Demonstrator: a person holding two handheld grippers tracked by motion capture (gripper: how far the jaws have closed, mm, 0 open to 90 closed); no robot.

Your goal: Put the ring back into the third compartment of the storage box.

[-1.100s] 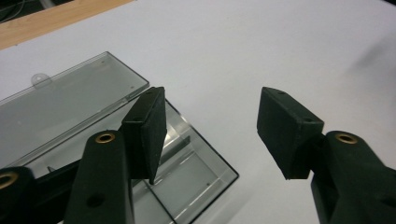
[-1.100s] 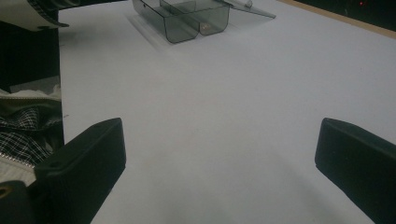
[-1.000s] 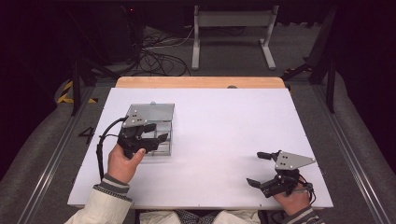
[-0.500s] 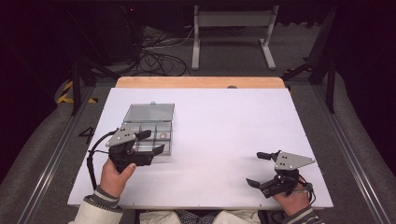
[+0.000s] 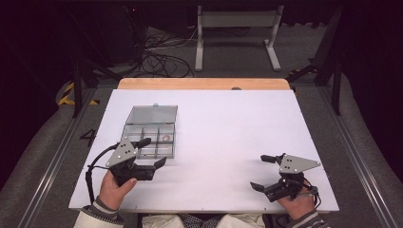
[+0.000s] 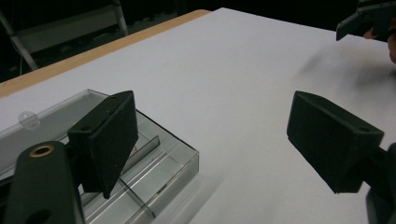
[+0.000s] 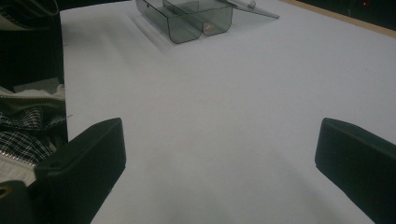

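Note:
A clear plastic compartment box [image 5: 151,137] lies on the left part of the white table [image 5: 228,128] with its lid [image 5: 152,114] folded flat behind it. One right-hand compartment holds a small pale ring-like item [image 5: 166,138]. My left gripper [image 5: 152,153] is open, its jaws wide apart just in front of the box's near right corner [image 6: 187,161], nothing between them. My right gripper [image 5: 261,172] is open and empty low over the table near the front right edge. In the right gripper view the box [image 7: 191,16] lies far off.
A wooden strip [image 5: 204,83] runs along the table's far edge. Beyond it a metal stand [image 5: 236,28] and cables [image 5: 161,52] lie on the dark floor. The other hand's gripper [image 6: 366,21] appears at the top right of the left gripper view.
My left gripper has drawn back toward the person, off the box to its near right corner. The right gripper has stayed put.

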